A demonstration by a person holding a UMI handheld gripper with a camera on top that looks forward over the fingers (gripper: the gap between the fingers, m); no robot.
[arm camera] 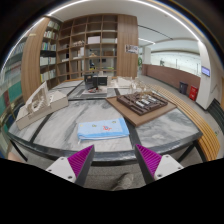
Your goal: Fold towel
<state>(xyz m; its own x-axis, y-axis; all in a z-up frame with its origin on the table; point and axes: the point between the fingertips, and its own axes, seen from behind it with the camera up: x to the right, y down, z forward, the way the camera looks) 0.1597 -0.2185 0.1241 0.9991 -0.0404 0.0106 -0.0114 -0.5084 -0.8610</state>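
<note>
The gripper [113, 160] hangs above the near edge of a grey table [60, 125], fingers spread wide and holding nothing; the folded light-blue towel [104, 128] lies flat just beyond them, wooden shelves [90, 45] far behind

A grey, marbled tabletop [60, 125] carries the things. A light blue towel [103, 128] lies flat on it, just beyond the fingers of the hand-held gripper [113, 160], which are spread apart with nothing between them. Farther back to the right a brown board [143, 103] with pale small items rests on it. At the left sits a white model frame [36, 100].
</note>
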